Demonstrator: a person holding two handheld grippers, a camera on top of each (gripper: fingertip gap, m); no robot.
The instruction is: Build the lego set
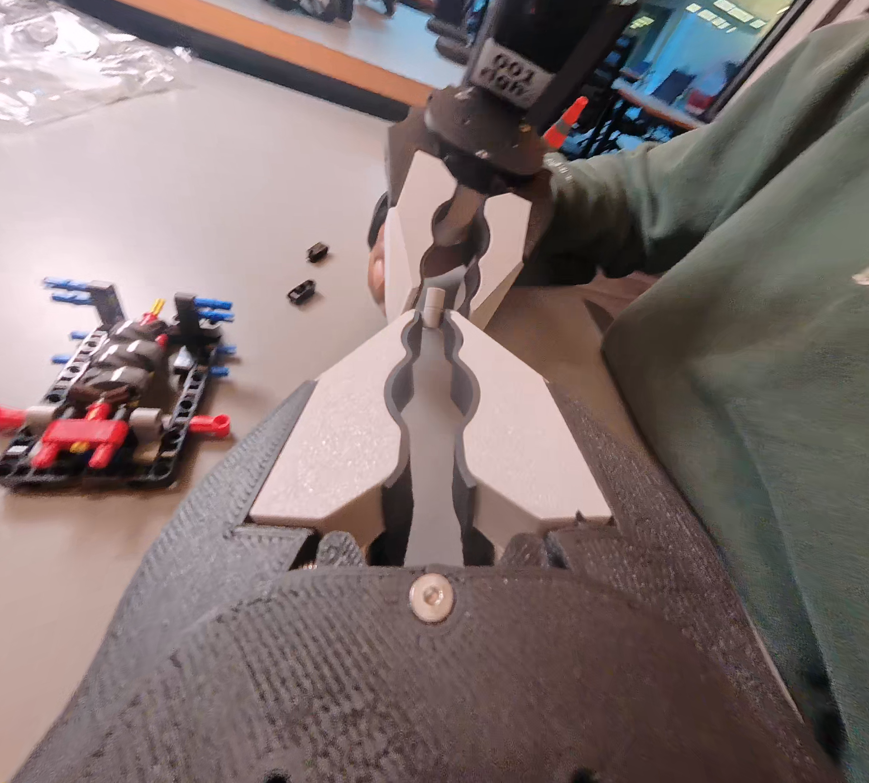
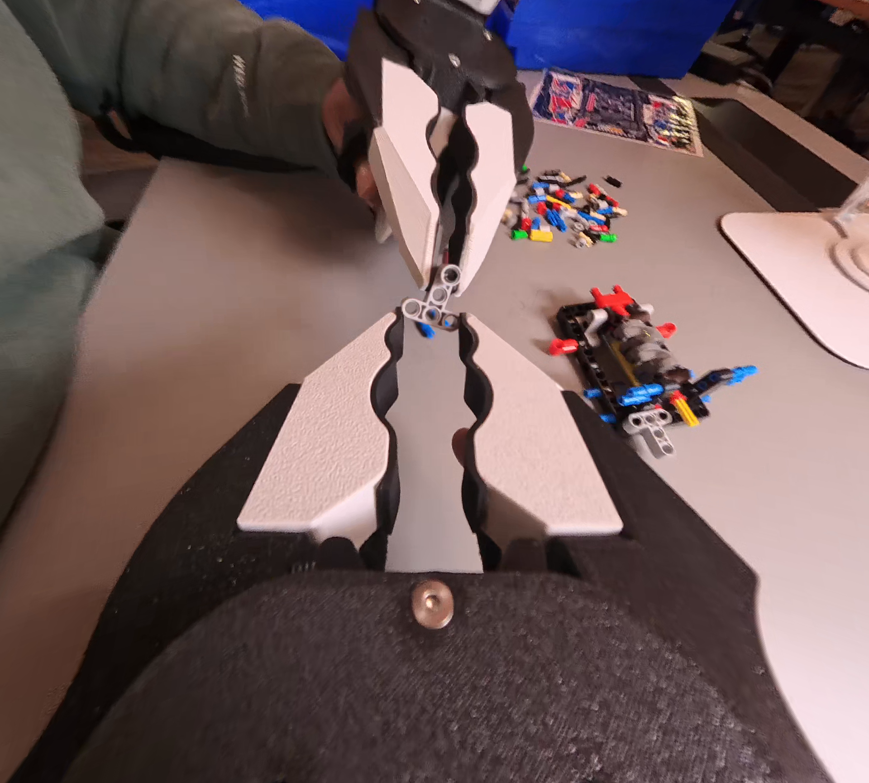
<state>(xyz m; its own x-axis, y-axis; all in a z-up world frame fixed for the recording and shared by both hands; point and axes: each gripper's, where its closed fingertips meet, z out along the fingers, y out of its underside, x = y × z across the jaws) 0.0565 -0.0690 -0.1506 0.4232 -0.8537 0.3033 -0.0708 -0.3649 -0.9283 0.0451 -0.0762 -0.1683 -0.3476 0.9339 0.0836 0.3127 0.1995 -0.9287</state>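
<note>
A grey L-shaped beam (image 2: 431, 305) with a blue pin (image 2: 425, 330) in it is held in the air between both grippers. My left gripper (image 1: 432, 317) is shut on one arm of the beam, seen edge-on in the left wrist view (image 1: 432, 308); it reaches in from above in the right wrist view (image 2: 444, 283). My right gripper (image 2: 432, 319) closes on the beam's other arm, tip to tip with the left, and shows in the left wrist view (image 1: 439, 285). The part-built black chassis (image 1: 117, 393) with red, blue and grey parts lies on the table (image 2: 635, 365).
Two small black pieces (image 1: 308, 271) lie near the chassis. A pile of loose coloured pieces (image 2: 564, 207), an instruction booklet (image 2: 616, 111) and blue bins (image 2: 611, 21) sit behind. A clear plastic bag (image 1: 61, 54) and a white stand base (image 2: 799, 280) flank the table. A green sleeve (image 1: 705, 205) is close by. My two grippers' fingertips are within a few centimetres of each other.
</note>
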